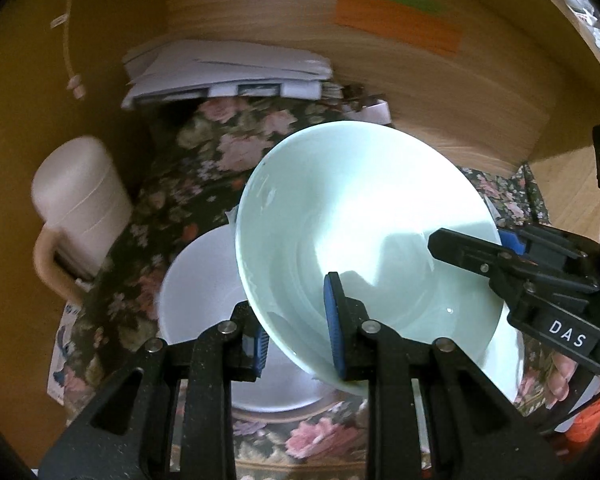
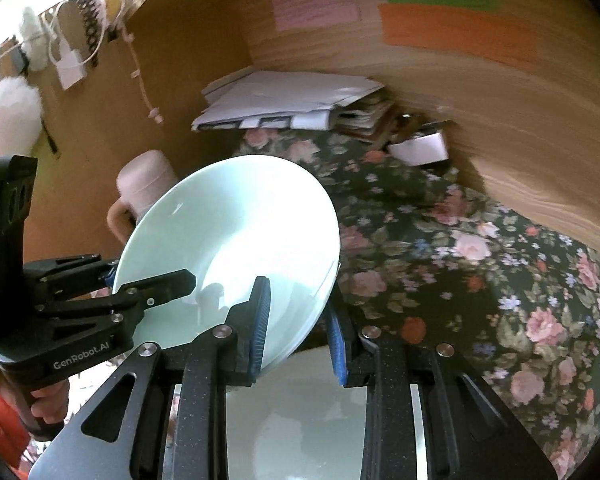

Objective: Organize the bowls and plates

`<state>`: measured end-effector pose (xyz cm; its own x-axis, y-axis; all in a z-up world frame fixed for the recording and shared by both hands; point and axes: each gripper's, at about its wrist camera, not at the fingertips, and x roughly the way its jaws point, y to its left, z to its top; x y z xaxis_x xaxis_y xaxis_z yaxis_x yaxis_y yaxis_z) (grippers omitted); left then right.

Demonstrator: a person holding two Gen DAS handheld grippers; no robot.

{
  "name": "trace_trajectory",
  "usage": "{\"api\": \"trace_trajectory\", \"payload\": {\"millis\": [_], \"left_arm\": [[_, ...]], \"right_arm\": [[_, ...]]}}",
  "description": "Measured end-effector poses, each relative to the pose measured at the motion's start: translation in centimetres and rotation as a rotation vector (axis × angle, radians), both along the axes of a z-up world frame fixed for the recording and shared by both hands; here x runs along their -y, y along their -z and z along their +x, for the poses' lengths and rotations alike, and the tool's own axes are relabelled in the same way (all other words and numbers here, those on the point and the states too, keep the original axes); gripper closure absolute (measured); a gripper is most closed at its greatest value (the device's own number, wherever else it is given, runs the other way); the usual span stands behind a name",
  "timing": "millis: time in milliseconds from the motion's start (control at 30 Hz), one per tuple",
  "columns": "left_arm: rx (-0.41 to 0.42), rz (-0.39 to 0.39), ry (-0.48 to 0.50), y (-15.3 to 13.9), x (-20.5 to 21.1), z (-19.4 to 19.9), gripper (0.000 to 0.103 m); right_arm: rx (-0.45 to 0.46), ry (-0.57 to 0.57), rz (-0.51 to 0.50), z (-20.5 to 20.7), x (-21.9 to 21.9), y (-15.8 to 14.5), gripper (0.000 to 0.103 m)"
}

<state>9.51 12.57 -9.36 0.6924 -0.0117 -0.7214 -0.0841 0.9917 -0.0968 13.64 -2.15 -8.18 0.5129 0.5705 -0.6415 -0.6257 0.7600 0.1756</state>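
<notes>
A pale green bowl [image 1: 360, 216] hangs tilted above the floral cloth, held by both grippers at opposite sides of its rim. In the left wrist view my left gripper [image 1: 298, 336] is shut on the near rim, one blue pad inside the bowl and one outside. My right gripper [image 1: 474, 242] pinches the right rim. In the right wrist view the same bowl [image 2: 236, 224] is clamped by my right gripper [image 2: 298, 332], with my left gripper [image 2: 152, 276] shut on its left edge. Under the bowl lies a white bowl [image 1: 200, 300] on a floral, gold-rimmed plate [image 1: 300, 436].
A pink lidded mug [image 1: 76, 208] stands at the left by the wooden wall. A stack of papers [image 1: 224, 72] lies at the back, and a small white box [image 2: 420, 148] sits beside it. The floral cloth [image 2: 480, 264] stretches to the right. A hand [image 2: 48, 400] grips the left tool.
</notes>
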Motion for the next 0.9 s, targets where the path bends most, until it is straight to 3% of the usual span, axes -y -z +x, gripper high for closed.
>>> {"api": "trace_trajectory", "payload": {"millis": [533,900], "left_arm": [[-0.045,-0.02,-0.078,3.3,-4.3,-1.9,0.078],[-0.034,0.035,-0.078,4.3,-4.1,-1.2,0.078]], "right_arm": [[-0.083,-0.074,-0.031,-0.2,-4.1,3.0,0.079],[-0.098,-0.06,-0.059,0.4,-4.4,4.0,0.077]]}}
